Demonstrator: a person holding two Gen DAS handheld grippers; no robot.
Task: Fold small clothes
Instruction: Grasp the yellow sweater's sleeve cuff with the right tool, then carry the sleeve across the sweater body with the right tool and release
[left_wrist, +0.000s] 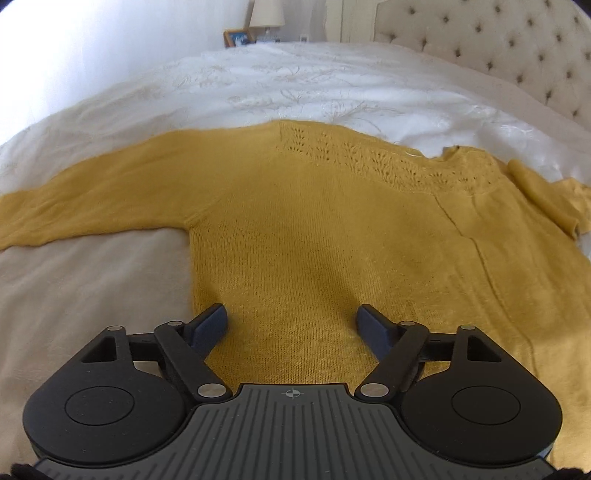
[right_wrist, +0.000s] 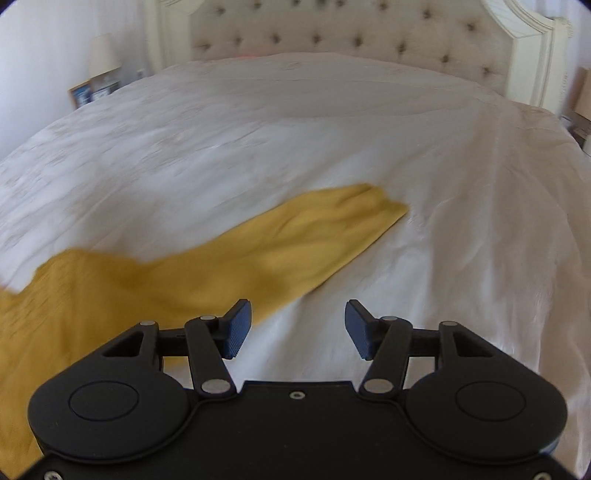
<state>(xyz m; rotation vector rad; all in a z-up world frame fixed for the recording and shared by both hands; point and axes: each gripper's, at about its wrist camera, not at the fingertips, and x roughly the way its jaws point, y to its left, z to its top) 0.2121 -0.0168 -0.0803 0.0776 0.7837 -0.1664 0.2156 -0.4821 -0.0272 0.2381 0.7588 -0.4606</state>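
Observation:
A mustard-yellow knitted sweater (left_wrist: 314, 229) lies spread flat on the white bed cover, one sleeve (left_wrist: 81, 199) stretched out to the left. My left gripper (left_wrist: 291, 325) hovers open over the lower part of the sweater's body, nothing between its blue pads. In the right wrist view the other sleeve (right_wrist: 295, 240) runs from lower left to its cuff near the middle. My right gripper (right_wrist: 298, 328) is open above the bare cover, just right of that sleeve; its left finger (right_wrist: 238, 328) overlaps the sleeve's edge. The picture is blurred.
The white embroidered bed cover (left_wrist: 295, 85) fills both views. A tufted beige headboard (right_wrist: 351, 33) stands at the far end. A bedside lamp (left_wrist: 266, 14) and a framed picture (left_wrist: 236, 37) stand beyond the bed's far left side.

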